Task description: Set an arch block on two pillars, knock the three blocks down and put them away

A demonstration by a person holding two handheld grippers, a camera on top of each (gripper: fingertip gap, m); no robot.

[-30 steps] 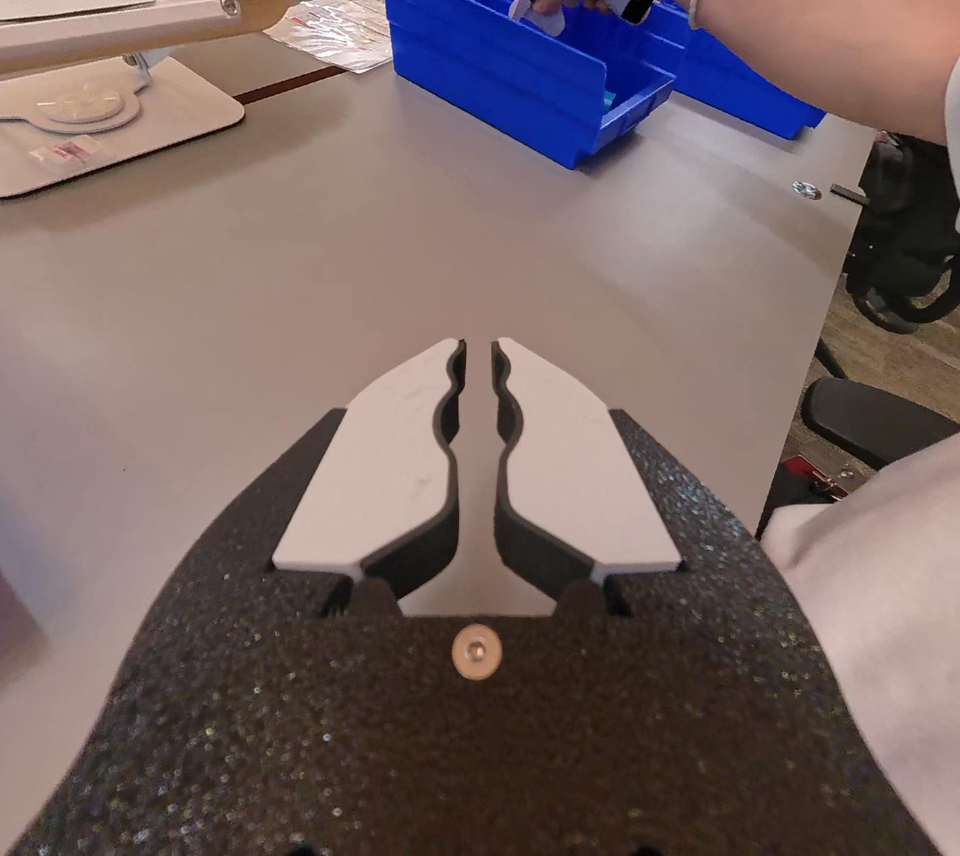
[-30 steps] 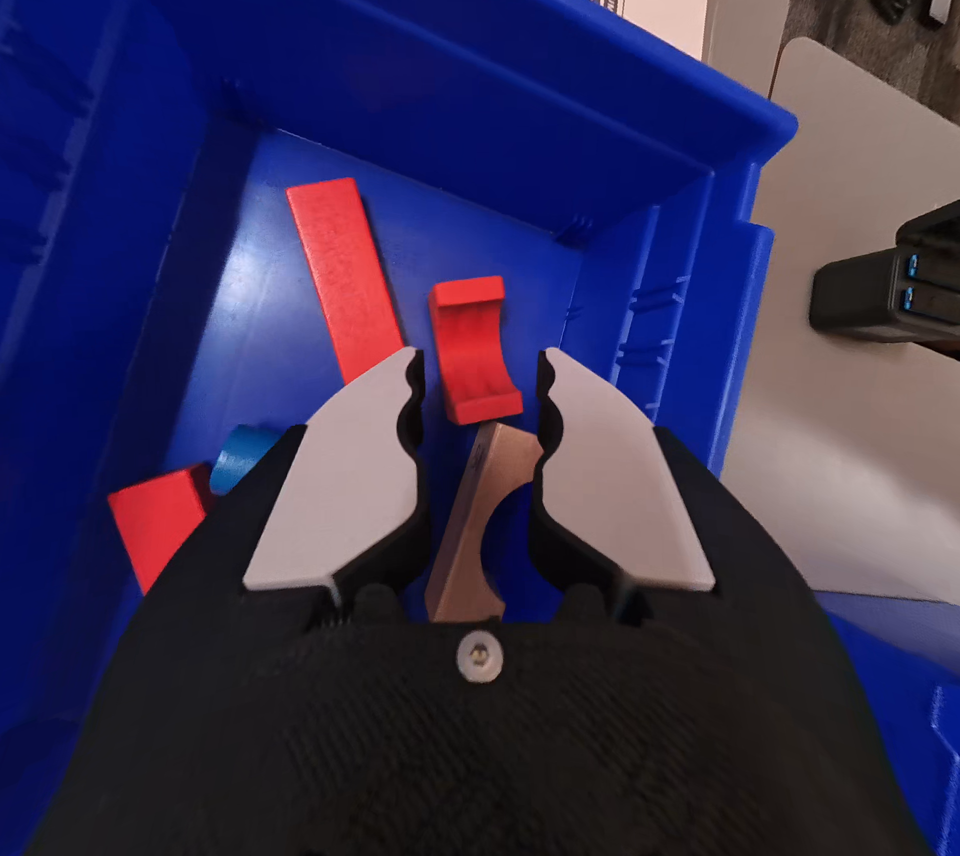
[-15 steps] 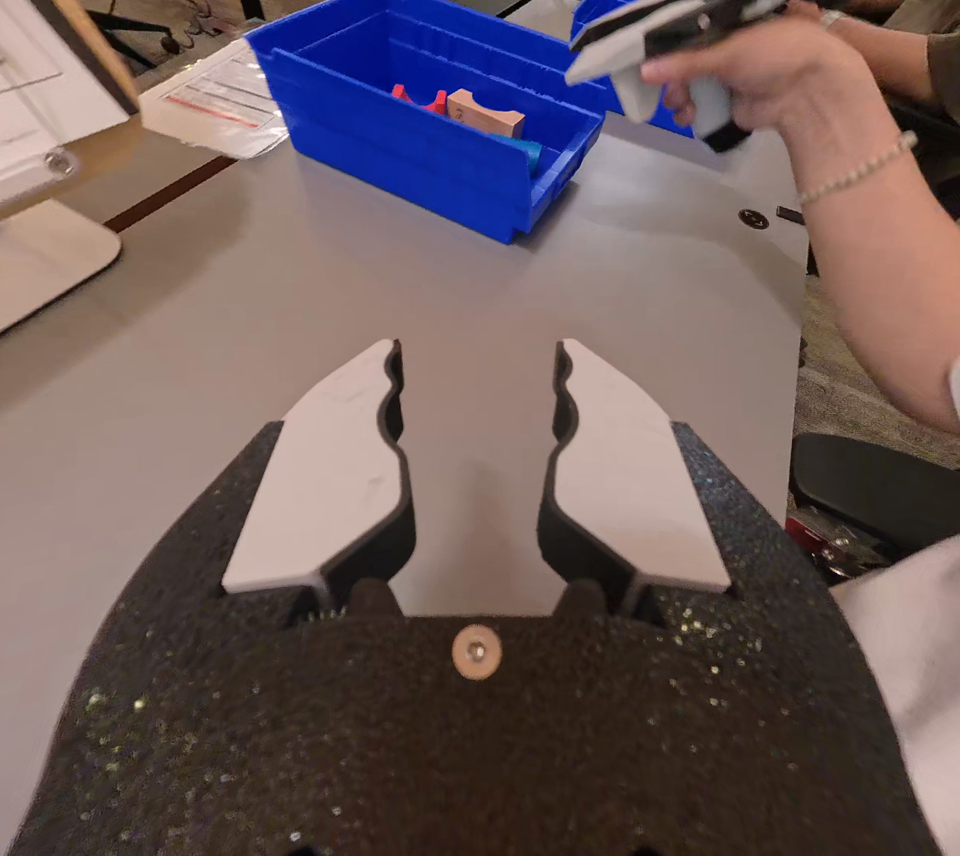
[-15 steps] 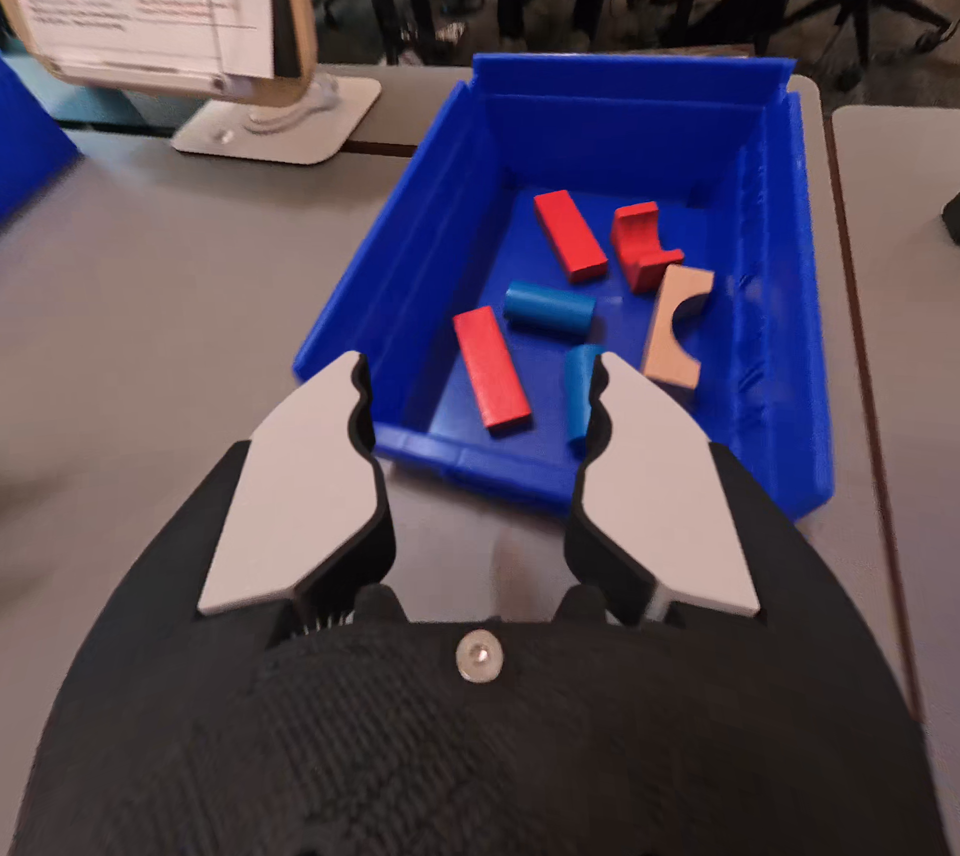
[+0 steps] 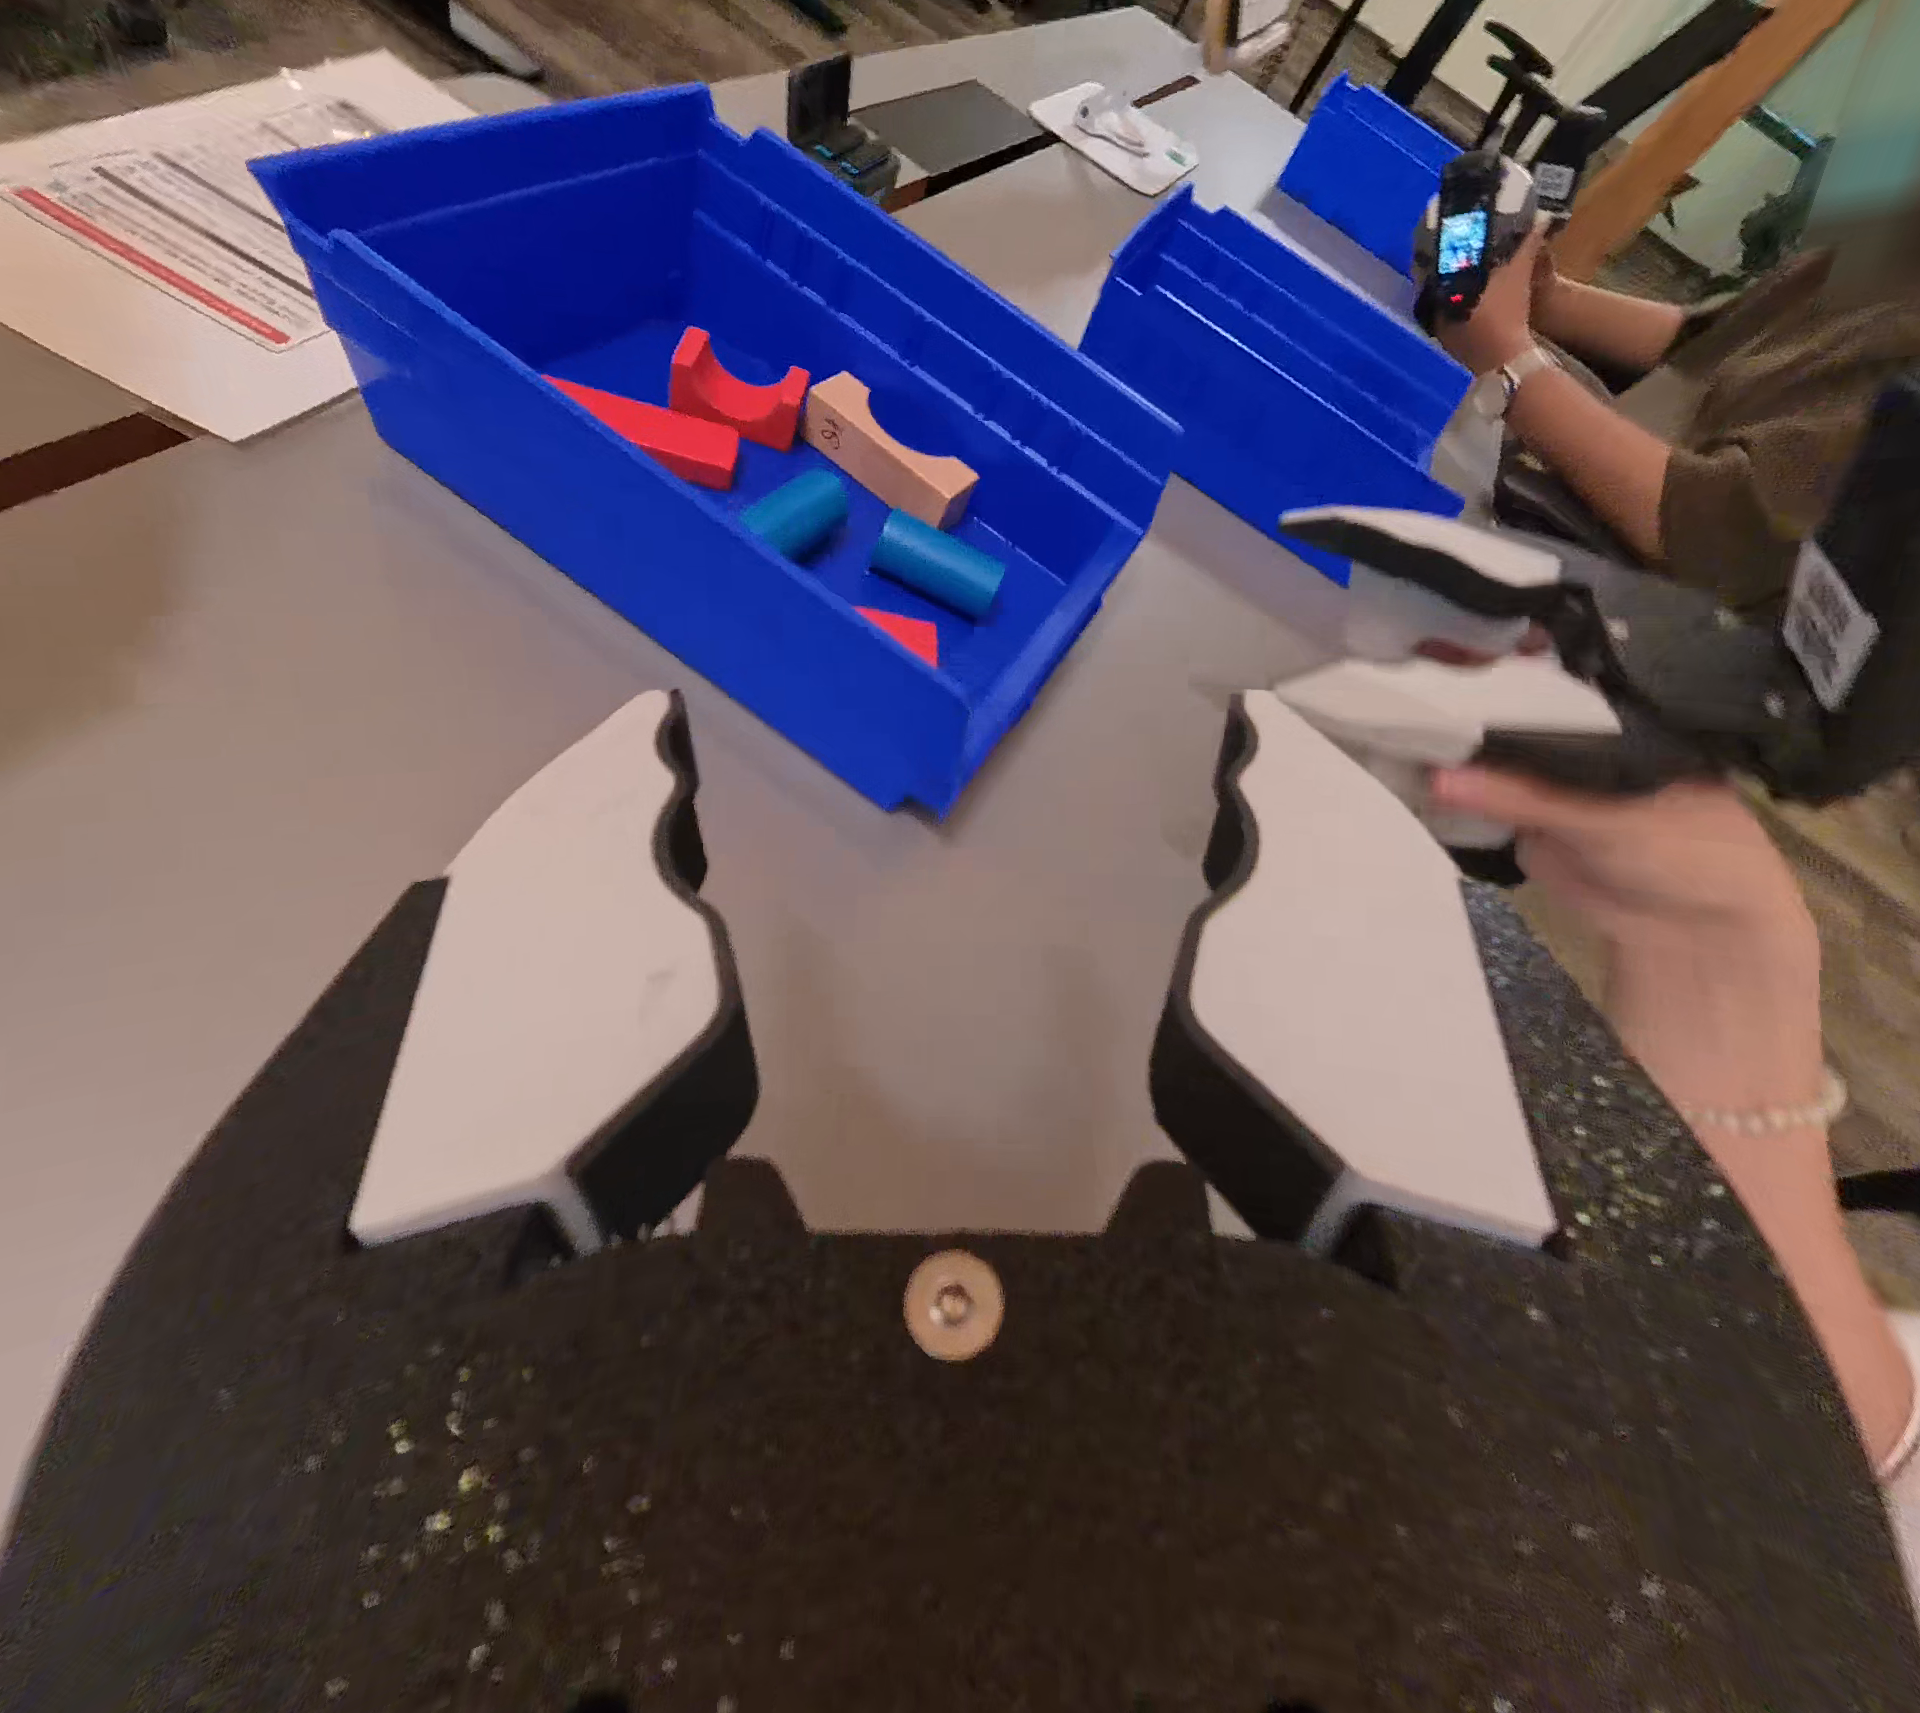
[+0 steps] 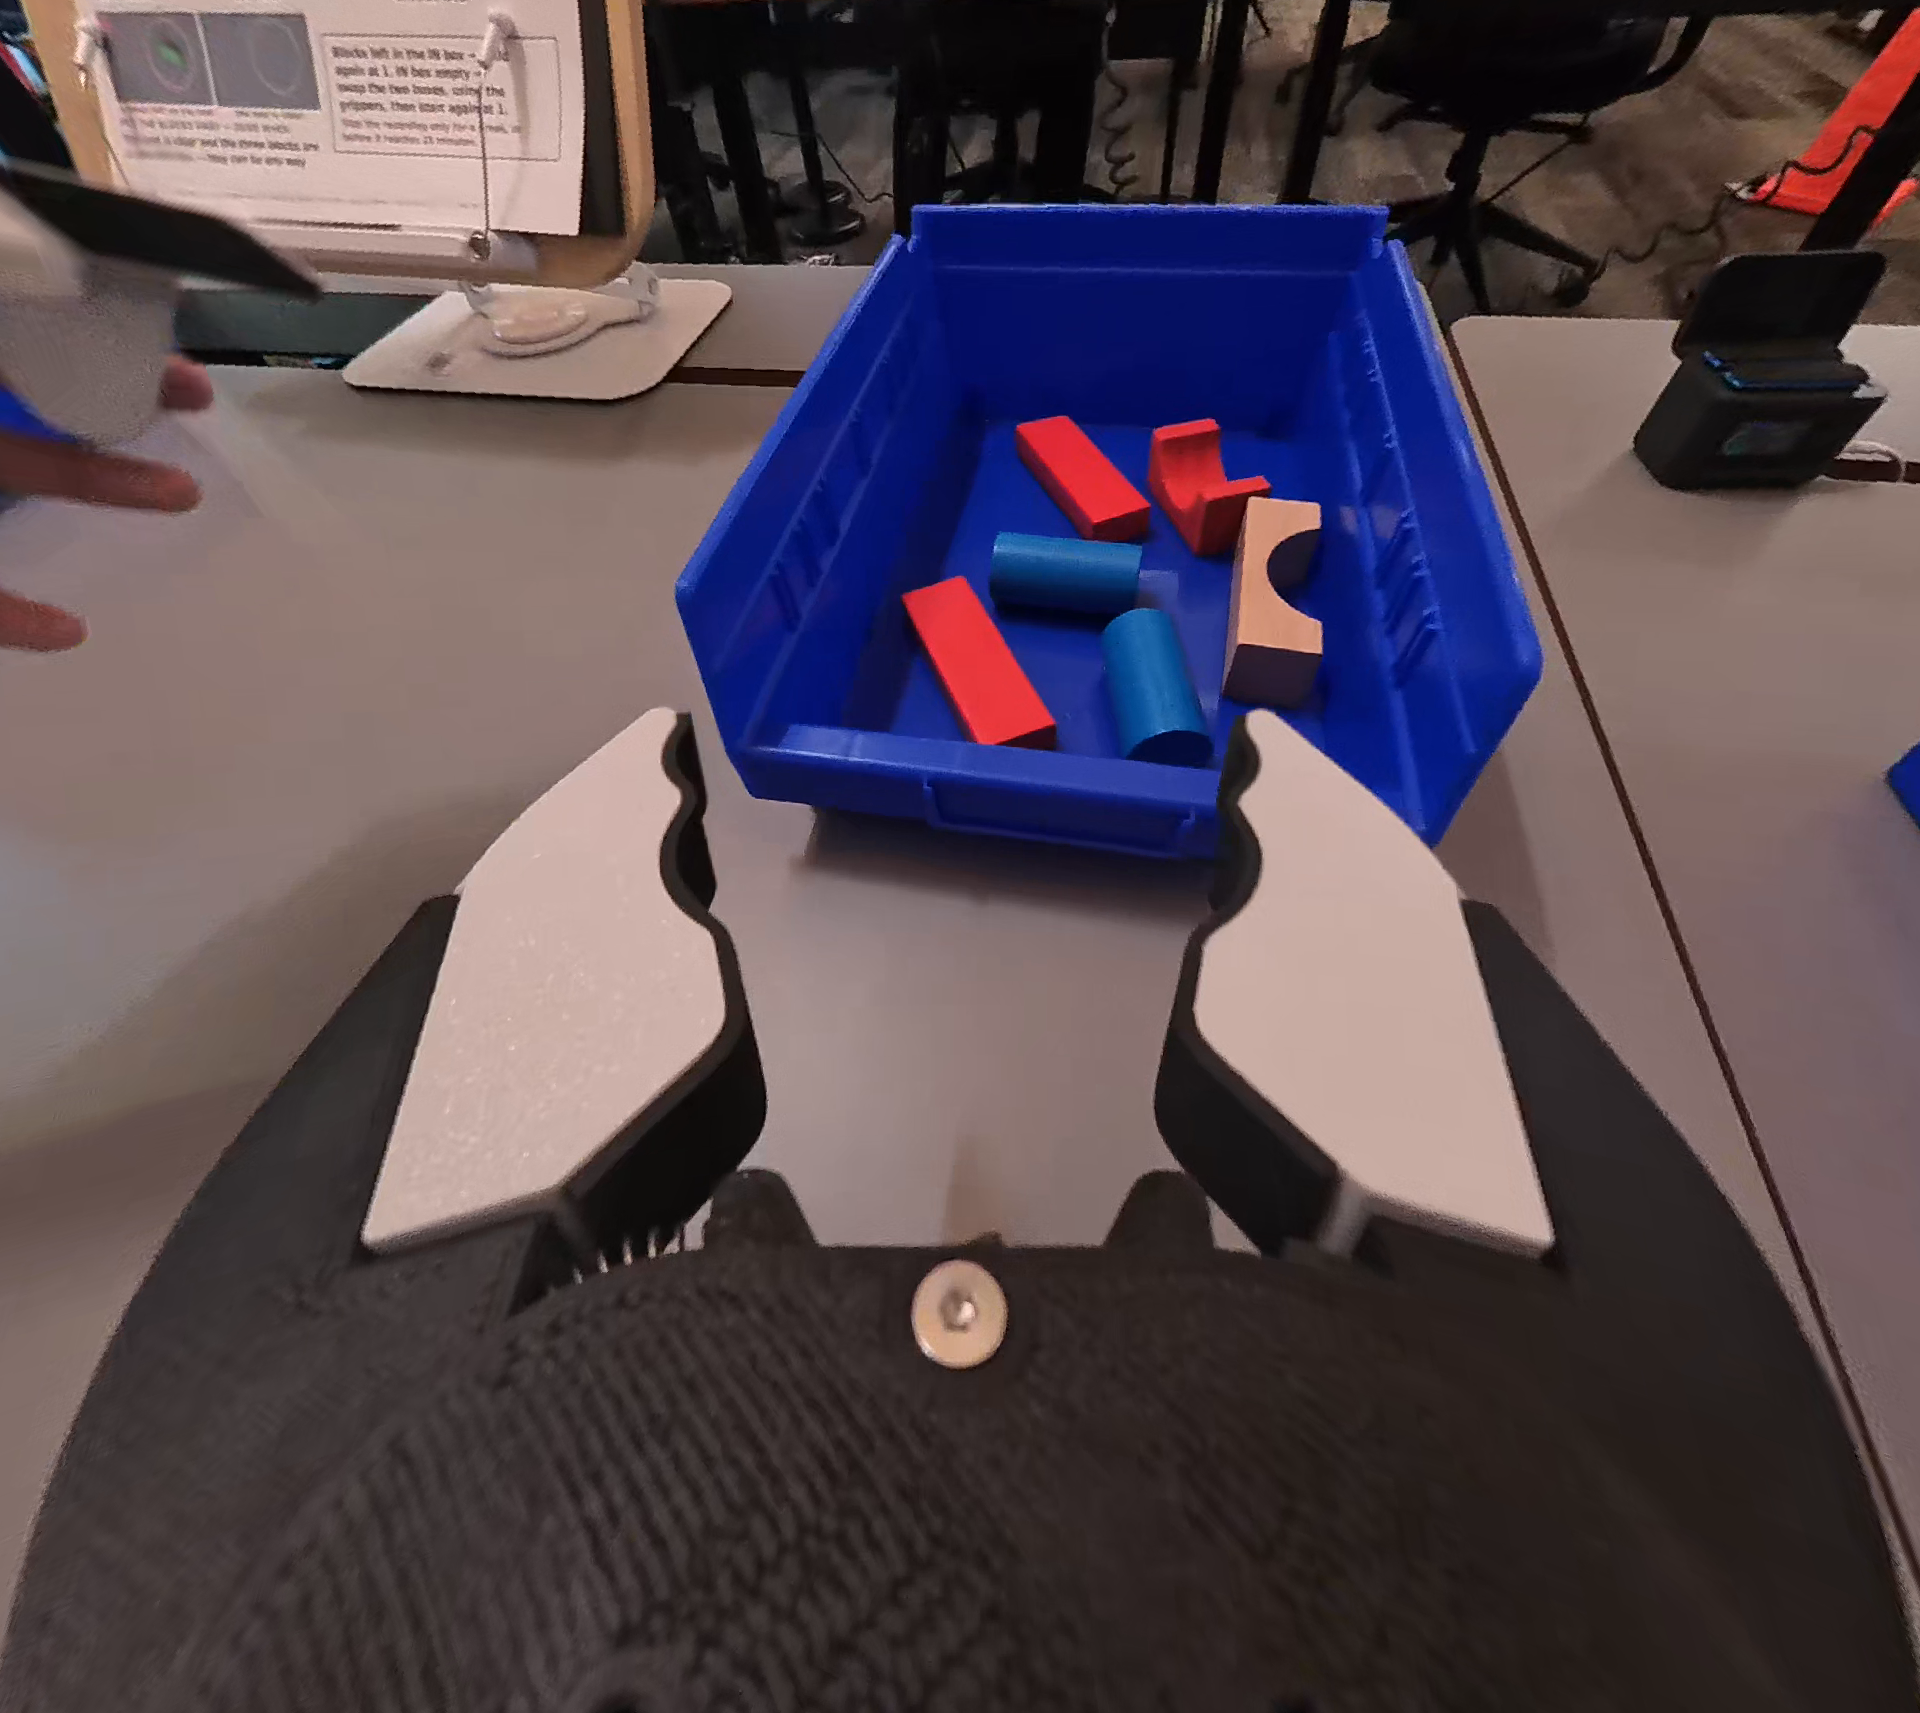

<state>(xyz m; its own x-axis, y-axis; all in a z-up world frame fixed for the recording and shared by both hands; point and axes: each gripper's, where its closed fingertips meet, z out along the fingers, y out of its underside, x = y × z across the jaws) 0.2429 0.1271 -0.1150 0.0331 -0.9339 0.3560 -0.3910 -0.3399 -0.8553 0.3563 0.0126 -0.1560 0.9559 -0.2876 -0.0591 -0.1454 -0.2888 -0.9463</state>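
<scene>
Hovering short of the blue bin (image 6: 1382, 759), we keep both claws spread and empty: right gripper (image 6: 956, 790) at its near wall, left gripper (image 5: 951, 764) near its corner. Inside the bin lie red blocks (image 6: 977, 661), blue cylinders (image 6: 1153, 681) and a tan arch (image 6: 1273, 614). Behind the bin stands a printed instruction sheet (image 6: 312, 1).

The left hand-held gripper (image 5: 951, 764) hangs empty, fingers spread wide, over the grey counter (image 5: 260, 728) just short of the blue bin (image 5: 727, 603). Inside the bin lie red, blue and tan blocks. Right of the bin, the right hand-held gripper (image 5: 1283, 603) hovers, held by a hand (image 5: 1631, 894).
</scene>
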